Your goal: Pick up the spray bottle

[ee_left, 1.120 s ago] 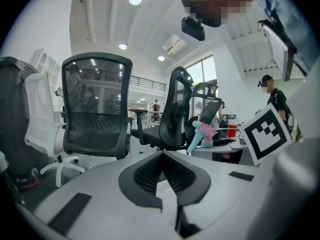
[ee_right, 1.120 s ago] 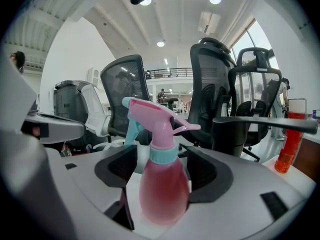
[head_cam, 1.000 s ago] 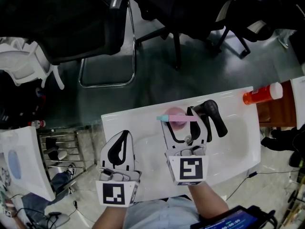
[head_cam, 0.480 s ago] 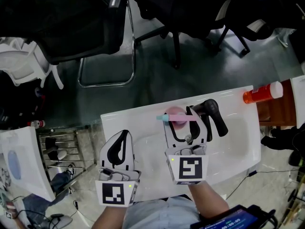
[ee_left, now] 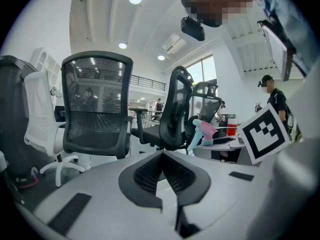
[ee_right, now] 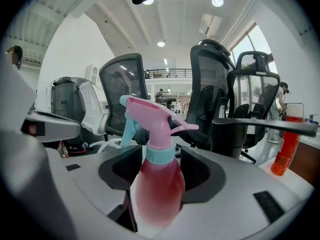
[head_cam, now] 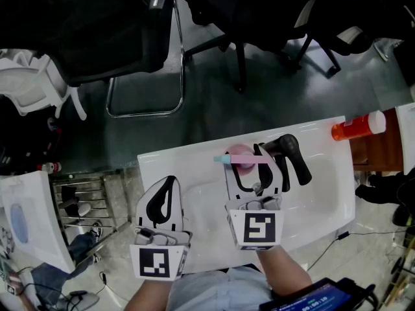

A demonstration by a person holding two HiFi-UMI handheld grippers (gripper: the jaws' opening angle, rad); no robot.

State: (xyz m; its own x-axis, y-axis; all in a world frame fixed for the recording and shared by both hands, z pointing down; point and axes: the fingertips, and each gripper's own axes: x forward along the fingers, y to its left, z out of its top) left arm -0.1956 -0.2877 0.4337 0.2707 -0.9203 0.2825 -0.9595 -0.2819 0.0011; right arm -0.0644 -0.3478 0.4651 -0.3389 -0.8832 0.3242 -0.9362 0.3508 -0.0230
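Note:
A pink spray bottle (head_cam: 238, 155) with a teal collar and nozzle stands upright on the white table (head_cam: 194, 167). My right gripper (head_cam: 245, 155) reaches round it. In the right gripper view the bottle (ee_right: 159, 184) fills the gap and both pads touch its body; the jaws have just been closing on it. My left gripper (head_cam: 170, 181) rests to the left near the table's front edge, shut with nothing in it, its tips meeting (ee_left: 162, 154). Its view shows the bottle (ee_left: 202, 133) off to the right.
A black handled tool (head_cam: 293, 157) lies just right of the bottle. An orange bottle with a white cap (head_cam: 356, 127) lies at the table's far right corner, beside a brown wooden surface (head_cam: 379, 151). Black office chairs (head_cam: 84, 31) stand on the floor beyond the table.
The right gripper's jaws have drawn in a little round the spray bottle. Neither hand has shifted, and the bottle stands where it was.

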